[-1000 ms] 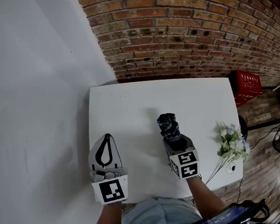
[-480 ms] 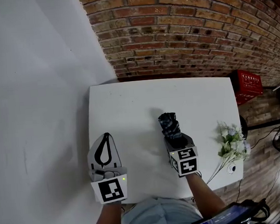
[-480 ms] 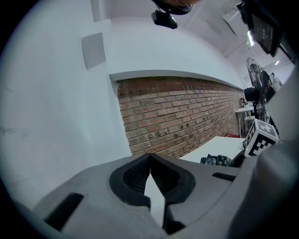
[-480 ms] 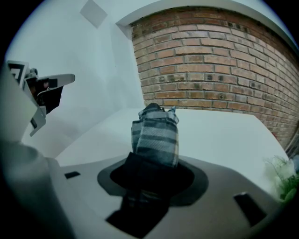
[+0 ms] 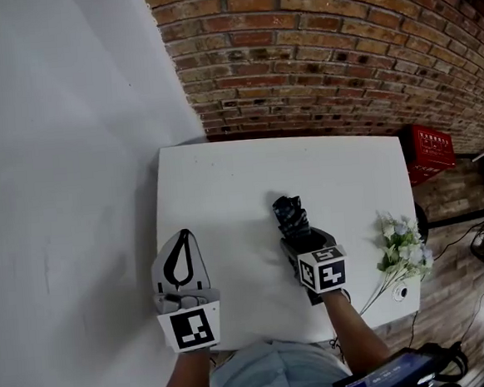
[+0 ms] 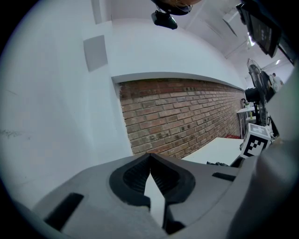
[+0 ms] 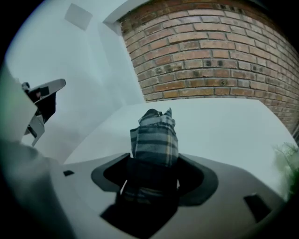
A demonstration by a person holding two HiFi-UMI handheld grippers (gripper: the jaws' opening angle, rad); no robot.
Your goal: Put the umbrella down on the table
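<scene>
umbrella (image 5: 291,214) on worktop (image 5: 216,182), middle of frame | right tongs (image 5: 299,241) opening, umbrella between them | left tongs (image 5: 183,235) closed, empty, lower left

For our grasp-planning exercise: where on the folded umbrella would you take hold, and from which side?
Probably grip the umbrella at its near end, pinched across the narrow width, coming from the front edge of the table. It lies pointing away toward the brick wall, a slim bundle that jaws can straddle there. The right gripper sits just so, its jaws opening around that end.
</scene>
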